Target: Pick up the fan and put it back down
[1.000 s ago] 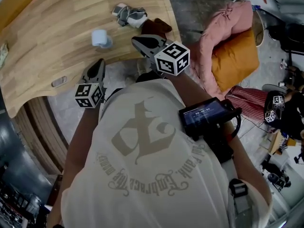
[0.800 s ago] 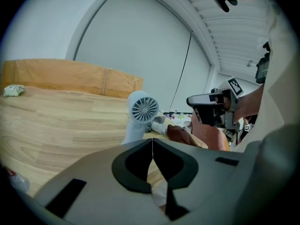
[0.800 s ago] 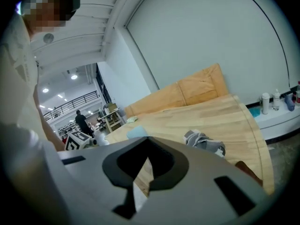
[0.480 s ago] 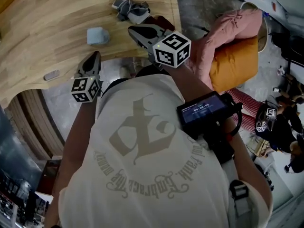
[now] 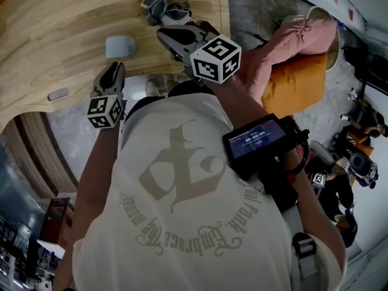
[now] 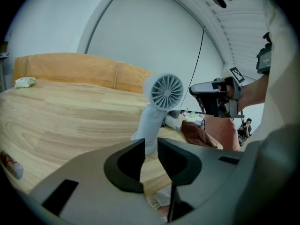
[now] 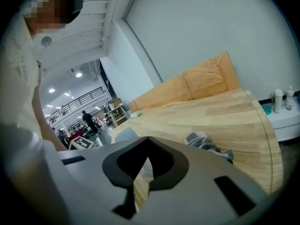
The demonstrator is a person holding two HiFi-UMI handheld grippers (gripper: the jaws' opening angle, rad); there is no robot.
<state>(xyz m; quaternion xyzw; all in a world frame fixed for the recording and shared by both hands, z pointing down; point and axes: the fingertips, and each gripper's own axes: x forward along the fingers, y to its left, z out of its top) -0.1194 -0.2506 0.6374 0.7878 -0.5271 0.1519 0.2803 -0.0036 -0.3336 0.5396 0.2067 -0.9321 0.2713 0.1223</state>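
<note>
The jaws of the left gripper (image 6: 150,150), just opened a narrow crack, are being held empty short of the fan (image 6: 163,92), which is standing upright on the wooden table (image 6: 70,116). The right gripper (image 7: 146,143) is being held pressed together on nothing.

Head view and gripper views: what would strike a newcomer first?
The pale fan stands on the wooden table, dead ahead of the left claw, whose jaws have just been opening with nothing between them. Beside the table, in the head view, pink and orange cushions lie heaped.
</note>
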